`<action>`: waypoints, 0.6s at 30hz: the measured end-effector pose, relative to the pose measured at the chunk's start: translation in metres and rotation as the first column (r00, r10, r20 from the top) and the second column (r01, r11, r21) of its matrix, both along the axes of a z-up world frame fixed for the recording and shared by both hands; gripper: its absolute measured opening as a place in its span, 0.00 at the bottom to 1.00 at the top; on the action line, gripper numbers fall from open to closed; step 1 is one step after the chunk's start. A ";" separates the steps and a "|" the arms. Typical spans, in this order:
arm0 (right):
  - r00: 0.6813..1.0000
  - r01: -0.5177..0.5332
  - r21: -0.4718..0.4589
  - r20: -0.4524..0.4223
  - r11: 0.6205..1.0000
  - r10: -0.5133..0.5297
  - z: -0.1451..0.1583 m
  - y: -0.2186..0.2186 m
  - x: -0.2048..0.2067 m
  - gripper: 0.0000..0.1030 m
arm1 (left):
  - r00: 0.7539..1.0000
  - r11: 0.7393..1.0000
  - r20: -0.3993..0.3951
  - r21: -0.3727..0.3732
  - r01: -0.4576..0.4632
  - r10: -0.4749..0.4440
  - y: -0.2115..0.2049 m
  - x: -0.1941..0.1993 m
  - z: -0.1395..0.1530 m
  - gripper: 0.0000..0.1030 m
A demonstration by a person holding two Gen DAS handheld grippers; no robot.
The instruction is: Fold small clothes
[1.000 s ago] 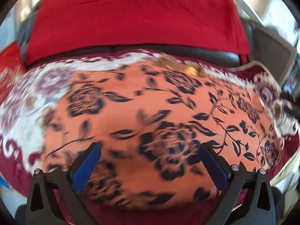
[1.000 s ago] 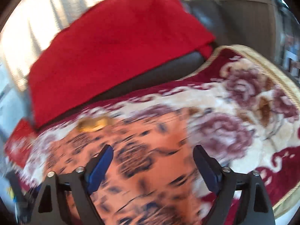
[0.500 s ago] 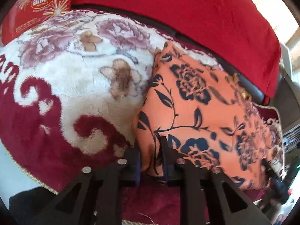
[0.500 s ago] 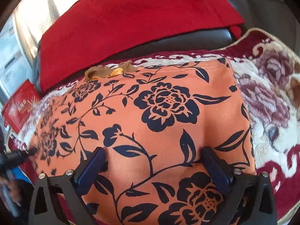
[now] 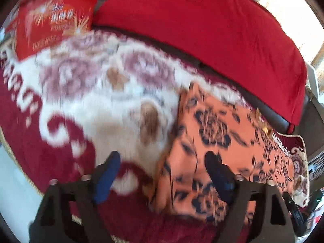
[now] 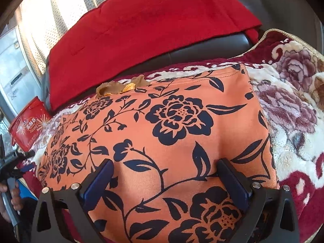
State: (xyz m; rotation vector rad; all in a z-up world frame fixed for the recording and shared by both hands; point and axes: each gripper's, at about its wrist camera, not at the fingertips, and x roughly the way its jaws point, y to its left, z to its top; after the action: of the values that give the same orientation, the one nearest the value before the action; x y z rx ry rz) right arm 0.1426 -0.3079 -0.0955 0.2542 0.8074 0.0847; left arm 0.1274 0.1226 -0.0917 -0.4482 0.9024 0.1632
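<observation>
Left gripper (image 5: 162,174) just reopened astride orange garment (image 6: 162,133) edge (ungripped); right gripper (image 6: 166,180) released.

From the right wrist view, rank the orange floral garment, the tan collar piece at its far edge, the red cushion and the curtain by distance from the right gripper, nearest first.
1. Orange floral garment, directly under the open right gripper.
2. Tan collar piece, at the garment's far edge, left of centre.
3. Red cushion, behind, across the top.
4. Curtain, farthest, upper left.

Bright daylight, likely window behind; left view motion-blurred, fisheye edges.
</observation>
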 end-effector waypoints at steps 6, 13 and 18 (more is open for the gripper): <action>1.000 -0.003 0.015 0.008 1.000 0.003 0.000 -0.002 0.000 1.00 | 0.982 0.998 -0.180 0.016 0.053 -0.049 -0.002 0.009 -0.050 0.02; 1.000 0.006 0.014 0.018 1.000 -0.006 0.000 0.000 -0.001 1.00 | 0.991 0.998 -0.115 -0.003 0.066 -0.065 0.005 0.043 -0.009 0.66; 1.000 0.012 0.036 0.023 0.999 -0.013 0.000 -0.003 -0.001 1.00 | 0.990 0.986 -0.057 0.099 0.131 -0.126 -0.015 0.115 0.008 0.81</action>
State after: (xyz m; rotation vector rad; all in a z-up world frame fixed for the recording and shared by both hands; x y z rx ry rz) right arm 0.1415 -0.3110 -0.0956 0.2920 0.7814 0.0905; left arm 0.2425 0.1077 -0.0835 -0.2901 0.9650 0.1029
